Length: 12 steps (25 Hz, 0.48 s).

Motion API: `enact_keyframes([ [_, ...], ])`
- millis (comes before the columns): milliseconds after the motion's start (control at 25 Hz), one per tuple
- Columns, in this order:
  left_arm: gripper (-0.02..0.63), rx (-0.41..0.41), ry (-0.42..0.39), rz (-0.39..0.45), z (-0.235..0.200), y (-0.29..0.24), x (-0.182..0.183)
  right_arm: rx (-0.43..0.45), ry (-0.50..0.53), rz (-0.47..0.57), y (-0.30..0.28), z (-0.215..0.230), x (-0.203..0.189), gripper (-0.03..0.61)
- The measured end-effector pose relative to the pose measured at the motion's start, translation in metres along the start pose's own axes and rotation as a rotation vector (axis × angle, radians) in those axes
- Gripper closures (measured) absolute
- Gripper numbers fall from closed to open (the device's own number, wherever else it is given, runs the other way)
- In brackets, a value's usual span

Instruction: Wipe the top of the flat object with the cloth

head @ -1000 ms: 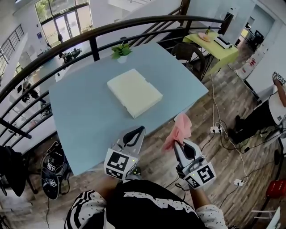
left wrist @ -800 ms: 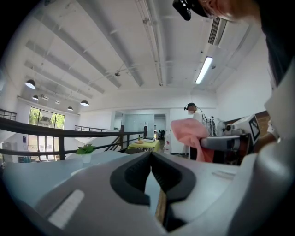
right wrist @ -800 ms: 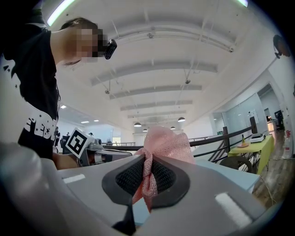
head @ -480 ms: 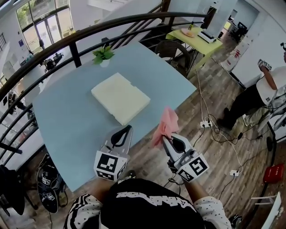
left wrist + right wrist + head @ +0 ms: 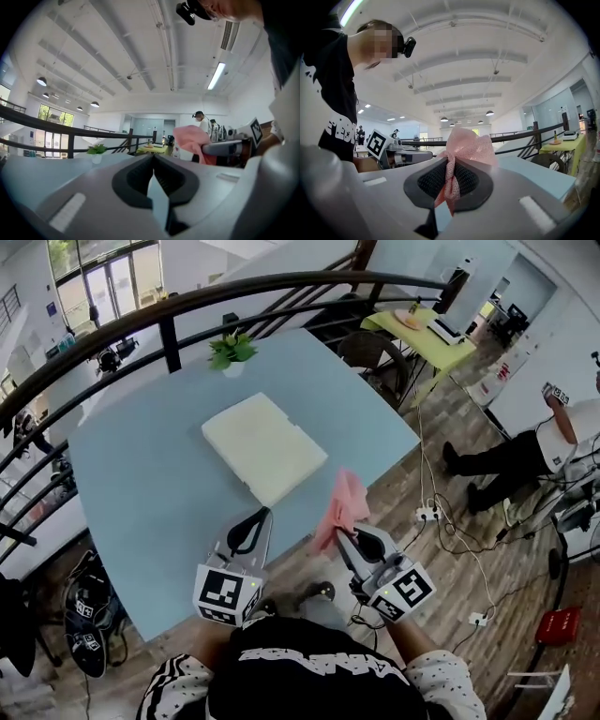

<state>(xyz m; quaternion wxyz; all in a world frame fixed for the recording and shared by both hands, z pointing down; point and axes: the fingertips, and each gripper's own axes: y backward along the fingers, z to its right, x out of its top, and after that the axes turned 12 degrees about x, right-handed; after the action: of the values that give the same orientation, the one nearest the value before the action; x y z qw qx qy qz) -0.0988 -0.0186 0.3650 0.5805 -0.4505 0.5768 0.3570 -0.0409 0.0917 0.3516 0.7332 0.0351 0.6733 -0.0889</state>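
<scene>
On the blue table point(image 5: 141, 484), the cream flat slab point(image 5: 264, 448) lies ahead and left of the right gripper point(image 5: 345, 534), which pinches the pink cloth point(image 5: 343, 504) off the table's edge. The left gripper point(image 5: 260, 516), clenched and empty, is nearer the slab's near corner.

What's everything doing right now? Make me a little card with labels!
table: light blue, next to a dark railing
flat object: cream, lying on the table, nothing on top
plant: small and green, at the table's far edge
cloth: pink, sticking up, not touching the flat object
right claw: pinching the cloth
left claw: jaws together, nothing in it
wiping: not started yet
</scene>
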Motion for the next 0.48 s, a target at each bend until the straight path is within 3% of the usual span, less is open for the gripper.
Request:
enact_keyframes([
  [480,0.614,0.232,0.012,0.01,-0.063,0.008,0.001,0.224,0.014,-0.024,-0.073,0.01,0.003,0.557],
])
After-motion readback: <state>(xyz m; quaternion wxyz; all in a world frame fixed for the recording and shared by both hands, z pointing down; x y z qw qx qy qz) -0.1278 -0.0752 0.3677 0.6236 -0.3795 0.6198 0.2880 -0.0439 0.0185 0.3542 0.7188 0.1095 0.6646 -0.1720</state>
